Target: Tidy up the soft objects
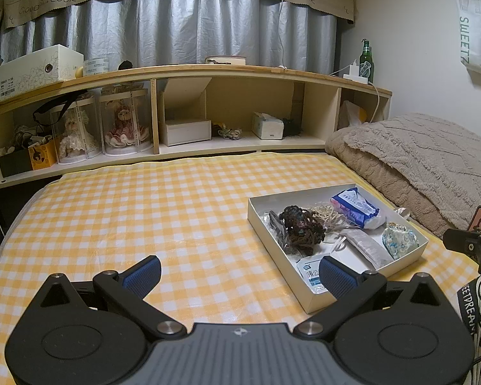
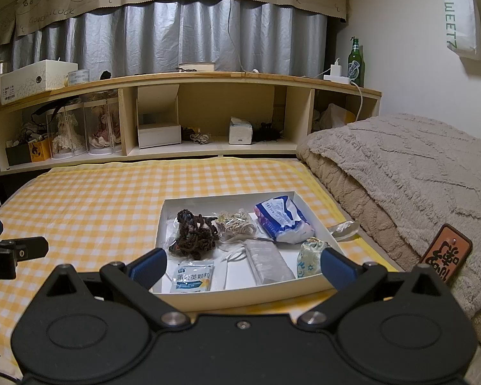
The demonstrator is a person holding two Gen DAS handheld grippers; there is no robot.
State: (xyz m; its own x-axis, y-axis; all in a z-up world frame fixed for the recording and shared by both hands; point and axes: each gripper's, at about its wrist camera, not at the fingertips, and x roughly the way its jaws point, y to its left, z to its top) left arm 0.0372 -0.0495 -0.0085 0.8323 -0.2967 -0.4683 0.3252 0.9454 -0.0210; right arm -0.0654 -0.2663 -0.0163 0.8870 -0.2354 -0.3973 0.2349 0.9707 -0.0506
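Observation:
A shallow white box lies on the yellow checked cloth. In it are a dark yarn bundle, pale rubber bands, a blue tissue pack, a grey pouch, a patterned fabric pouch and a small white sachet. My left gripper is open and empty, left of the box's near corner. My right gripper is open and empty, just before the box's near wall.
A folded beige blanket lies to the right of the box. An orange tag rests on it. A wooden shelf unit with dolls, boxes and a green bottle stands behind the bed.

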